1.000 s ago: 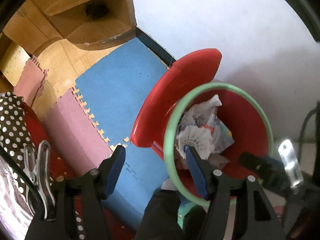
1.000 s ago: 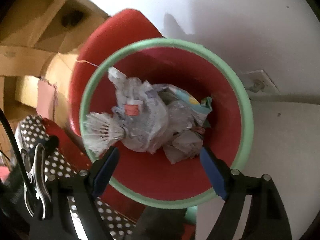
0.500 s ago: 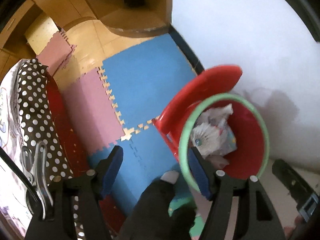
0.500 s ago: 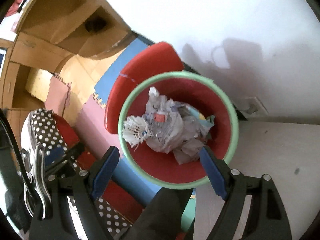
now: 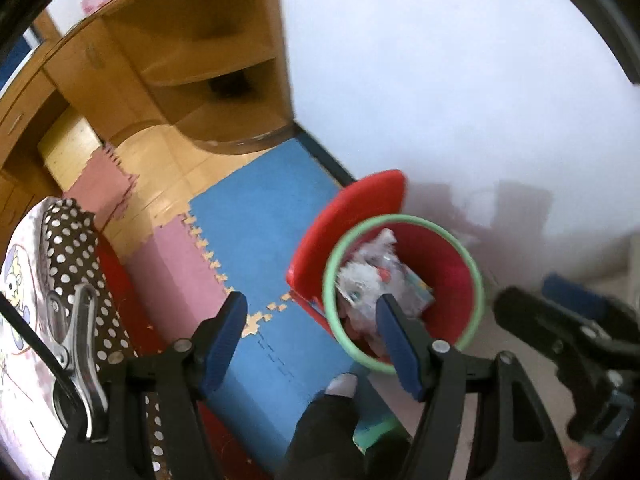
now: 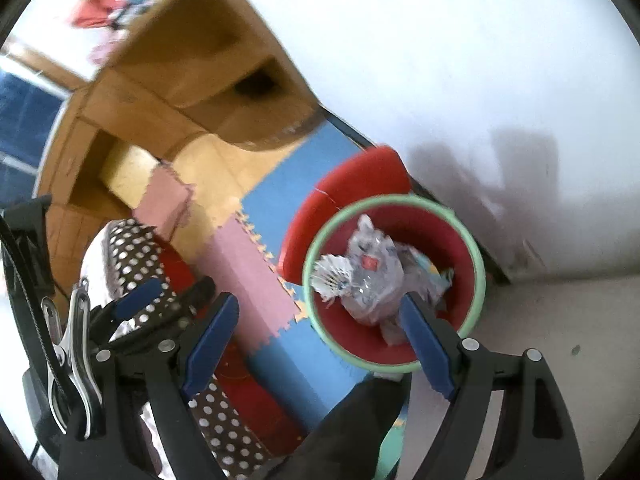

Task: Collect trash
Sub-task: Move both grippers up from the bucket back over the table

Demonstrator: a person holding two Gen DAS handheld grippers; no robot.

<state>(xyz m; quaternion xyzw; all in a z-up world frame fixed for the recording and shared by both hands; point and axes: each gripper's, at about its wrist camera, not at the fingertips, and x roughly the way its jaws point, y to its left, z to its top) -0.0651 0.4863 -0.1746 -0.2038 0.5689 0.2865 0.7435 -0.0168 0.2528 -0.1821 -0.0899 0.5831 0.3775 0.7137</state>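
Below both tools, foam floor mats [image 5: 256, 216] in blue and pink cover the floor, with a white wall [image 5: 460, 80] ahead and a wooden shelf unit [image 5: 192, 60] to the upper left. Polka-dot fabric [image 5: 76, 256] lies off to the left side of each view. Red bin [image 5: 448, 276] with a green rim stands on the floor against the wall, its red lid [image 5: 344, 232] tipped up on the side away from the wall. Left gripper [image 5: 310, 330]: jaws wide apart, nothing between the blue pads; the bin sits beyond and to the right of it, the right-hand pad overlapping the bin opening in view. Right gripper [image 6: 320, 332]: jaws wide apart, empty; the bin lies ahead of its right finger, well below the tool. Right gripper also appears blurred at the right edge of the left view. Crumpled paper trash [image 6: 372, 276] lies inside the bin, heaped near the middle, with a white shuttlecock [image 6: 332, 276] at its left edge, touching the paper. A dark sleeve [image 6: 352, 428] shows at the bottom of both views.
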